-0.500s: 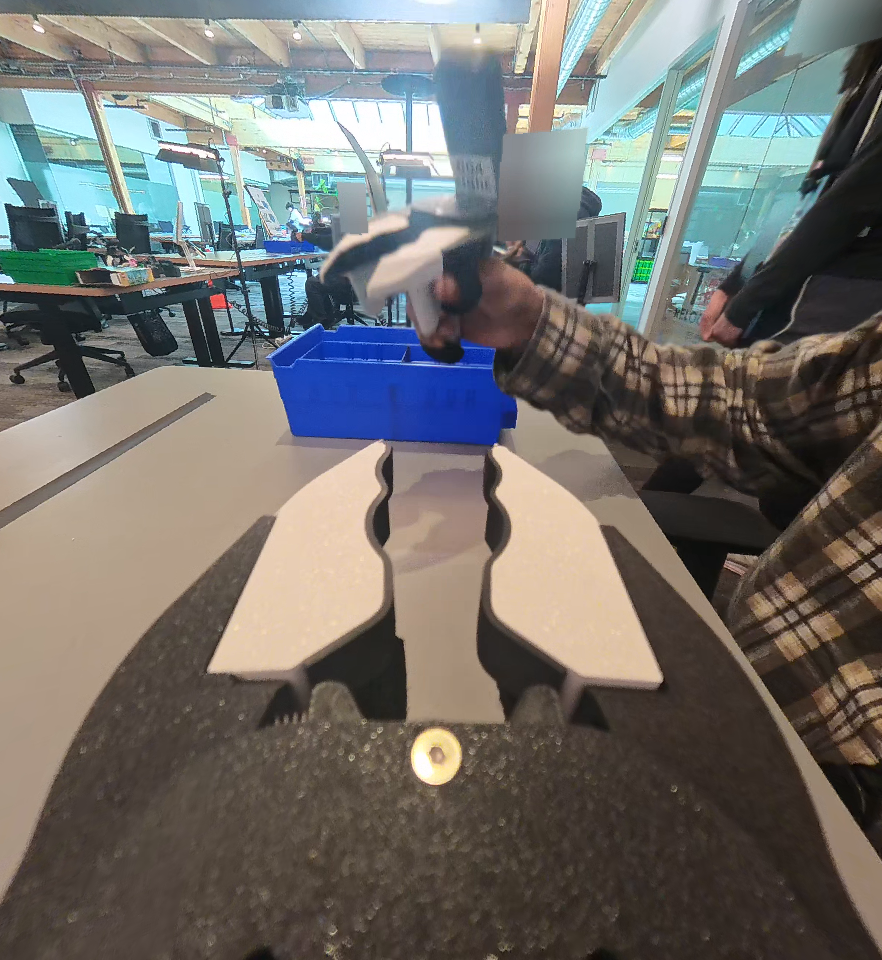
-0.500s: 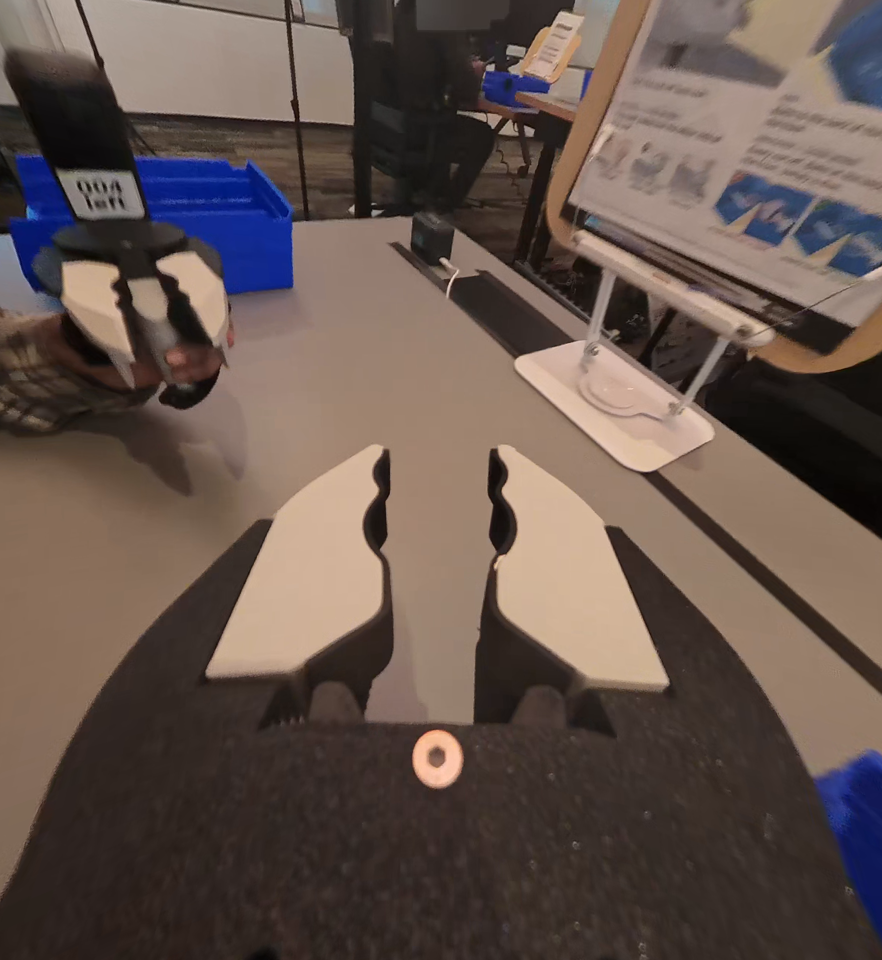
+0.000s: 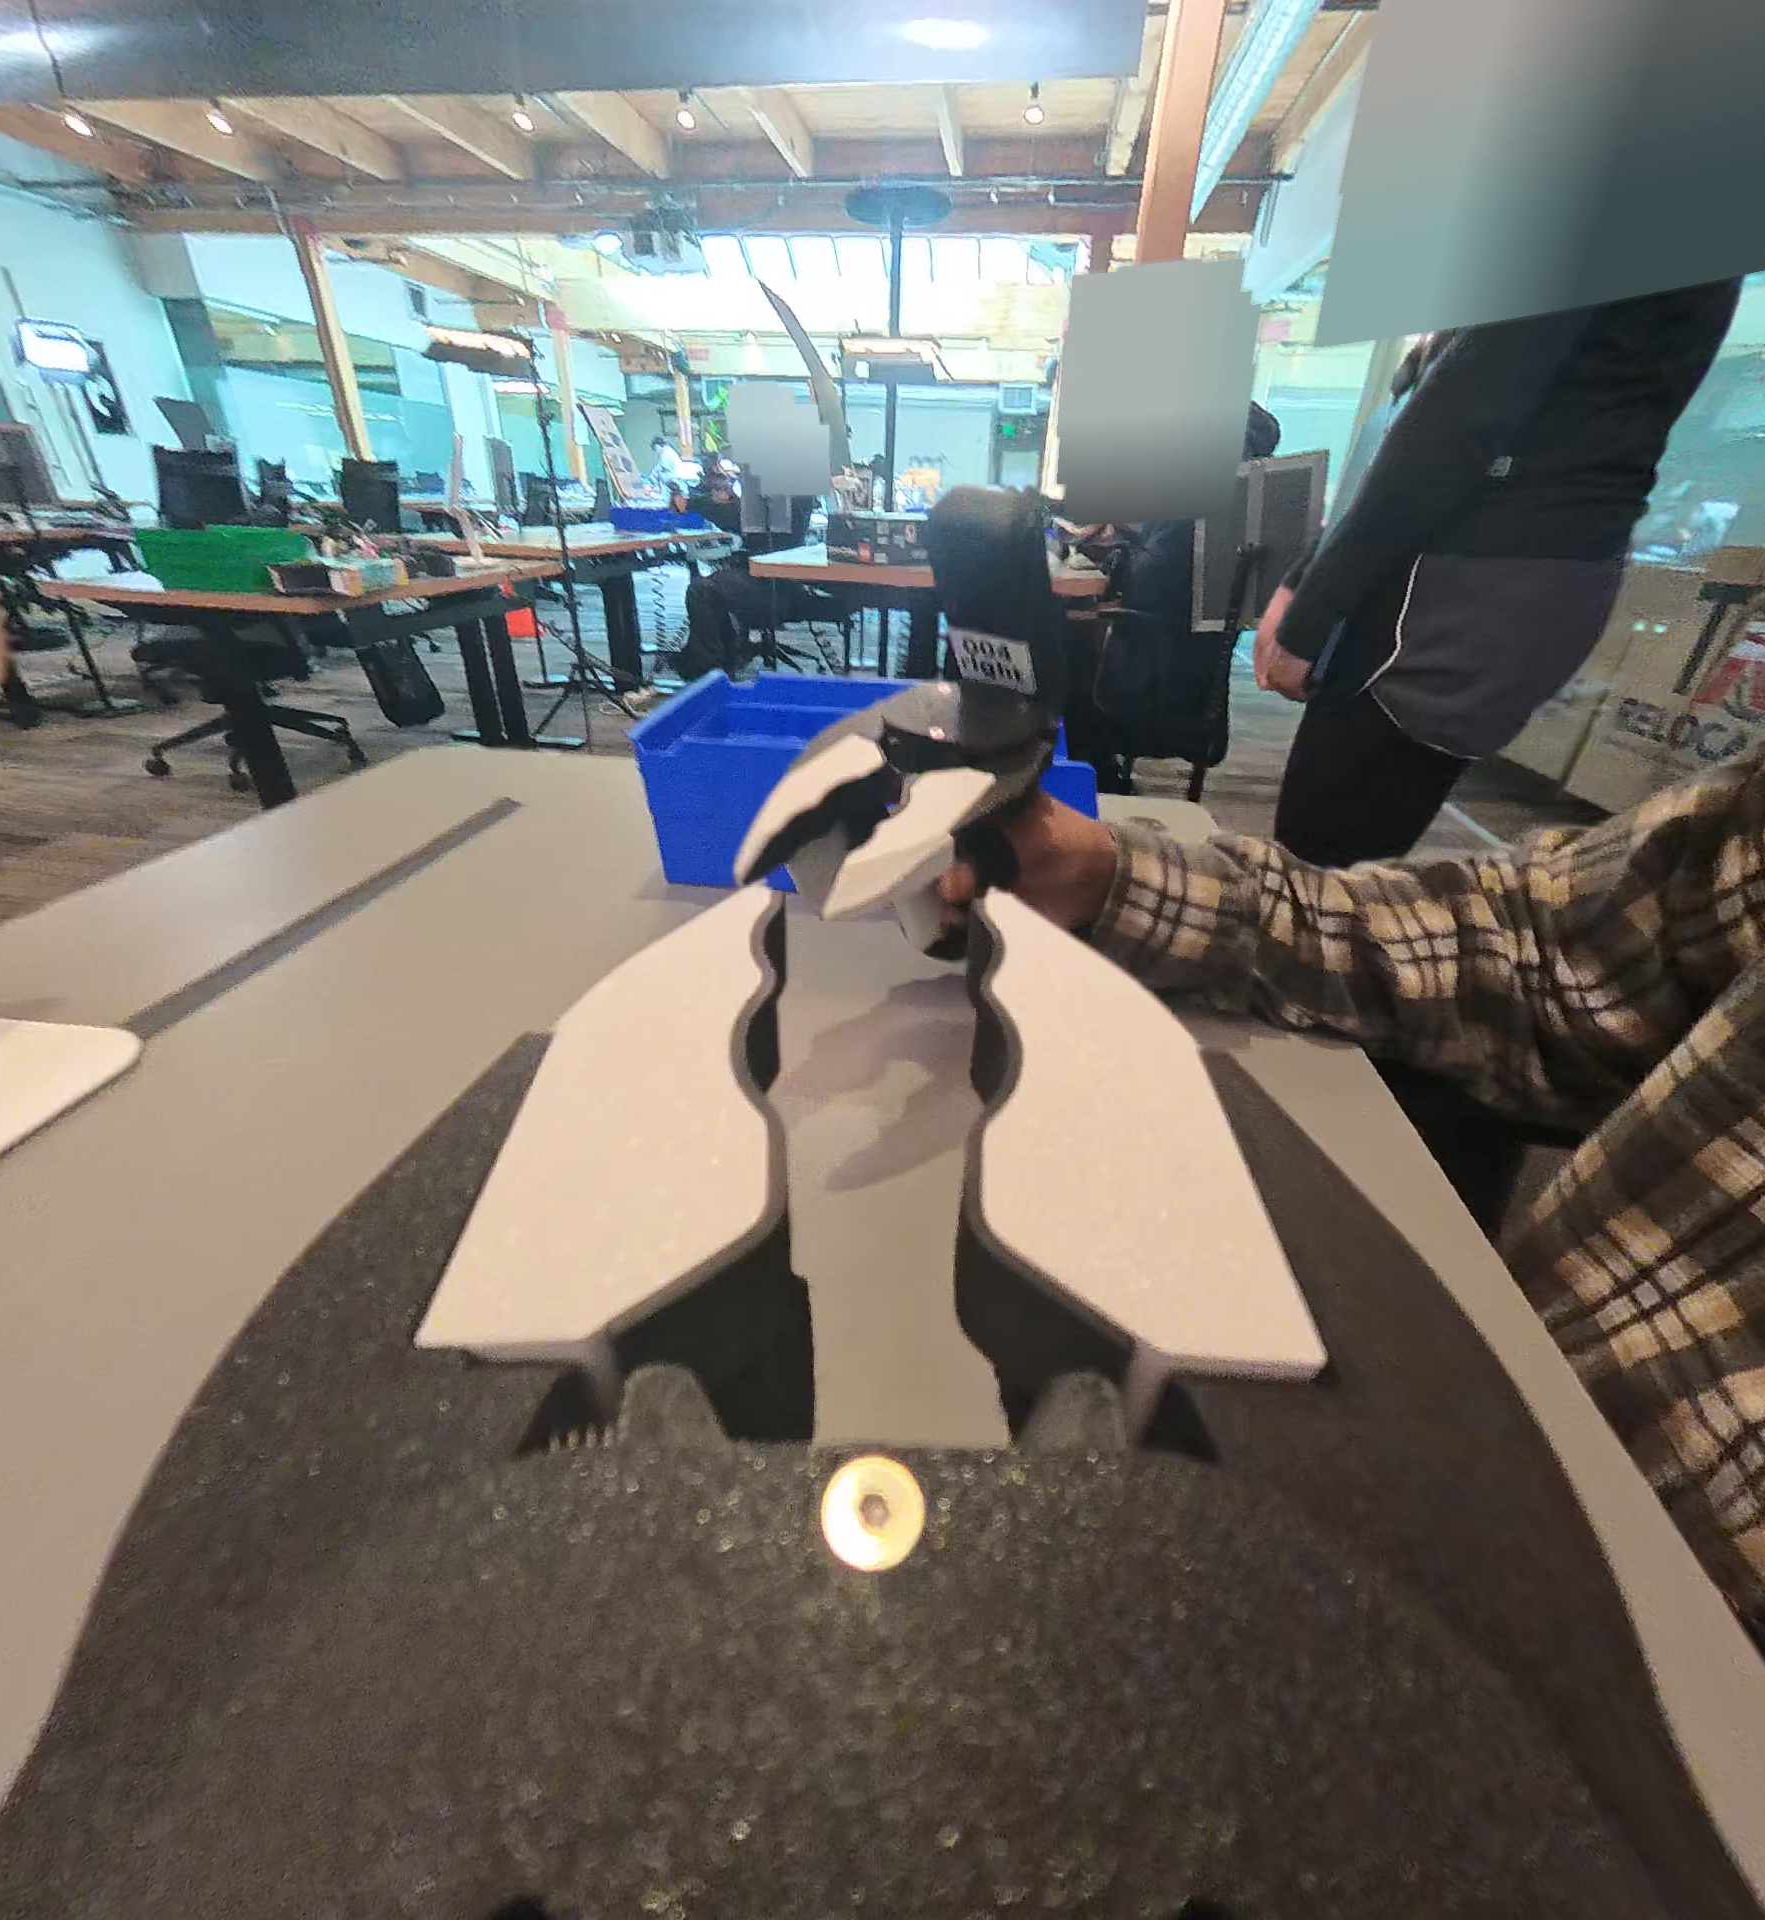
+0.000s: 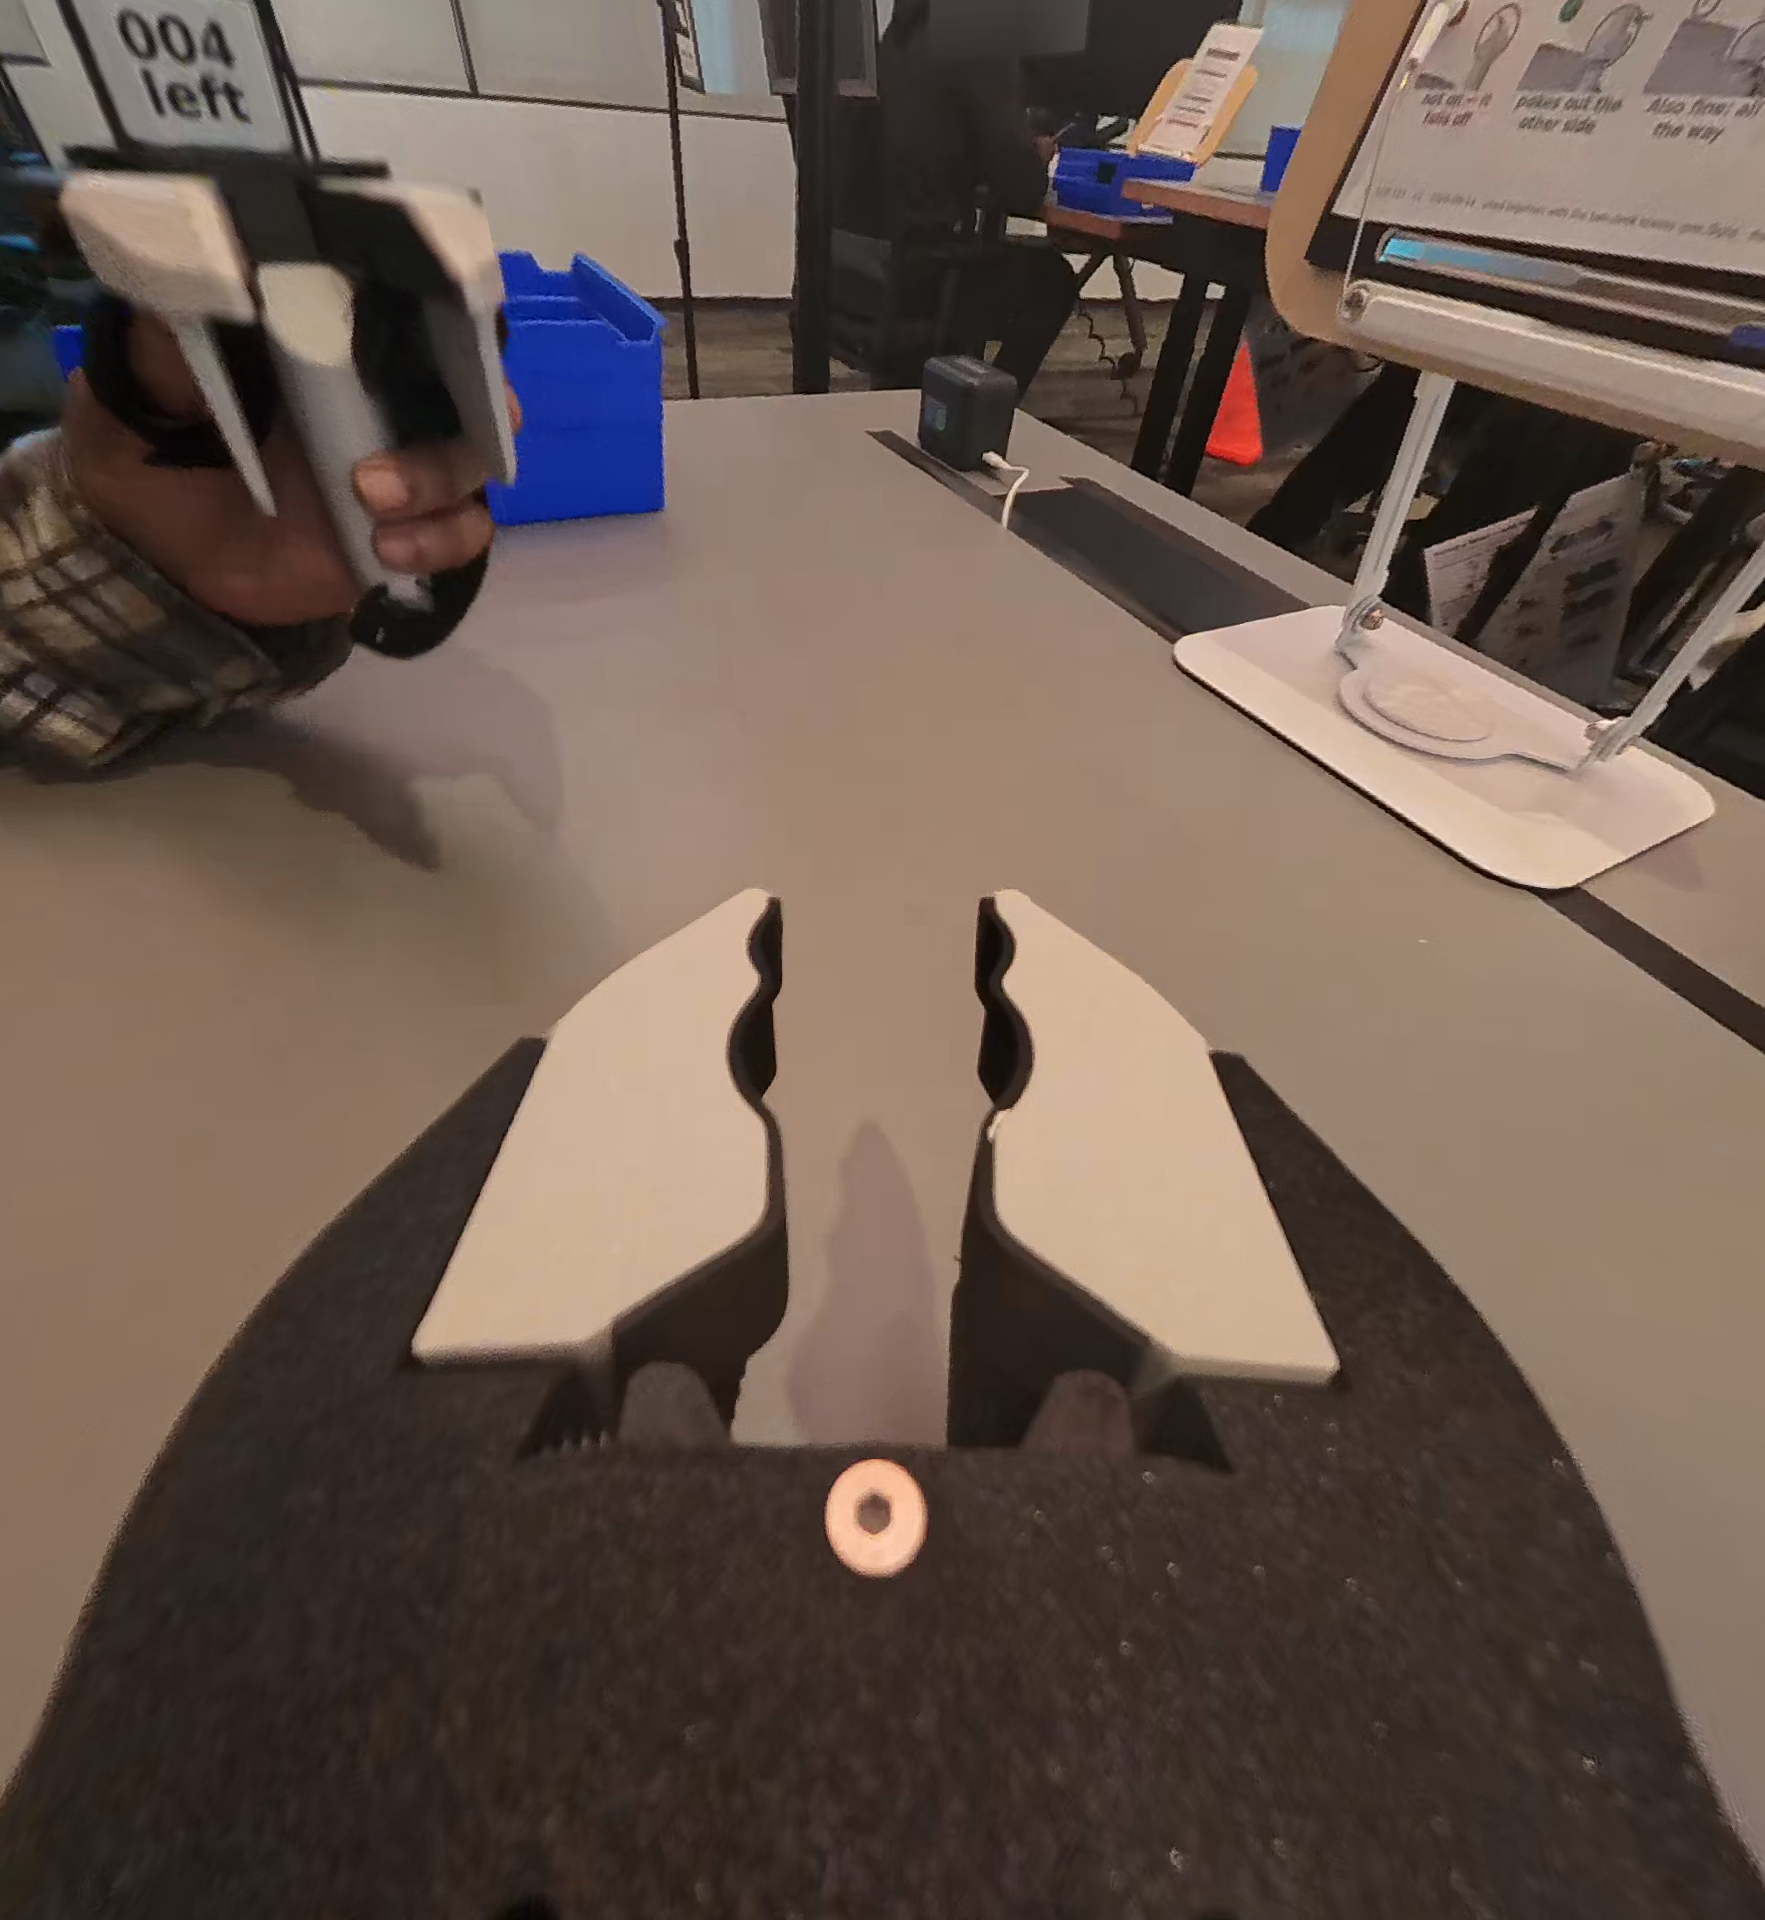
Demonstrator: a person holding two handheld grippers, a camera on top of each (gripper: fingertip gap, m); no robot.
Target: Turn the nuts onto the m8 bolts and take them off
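Observation:
No nuts or bolts show in either view. In the left wrist view my left gripper (image 3: 873,920) is open and empty above the grey table (image 3: 234,1143). Just past its tips my right gripper (image 3: 805,883) hangs in a hand with a plaid sleeve (image 3: 1377,966), its jaws apart and empty. In the right wrist view my right gripper (image 4: 878,914) is open and empty over the table (image 4: 753,675). My left gripper (image 4: 306,291) is at the upper left, held in a hand and pointing towards the camera, with its jaws apart.
A blue bin (image 3: 712,774) stands at the table's far edge and also shows in the right wrist view (image 4: 587,405). A white stand with an instruction board (image 4: 1429,727) and a small black box with a cable (image 4: 966,410) are on the right. A person in dark clothes (image 3: 1480,582) stands beyond the table. My hands' fingertips stand some 15 cm from each other.
The right gripper has dropped lower and closer to the left gripper's tips. In the right wrist view the left gripper has come nearer and higher. Both remain open.

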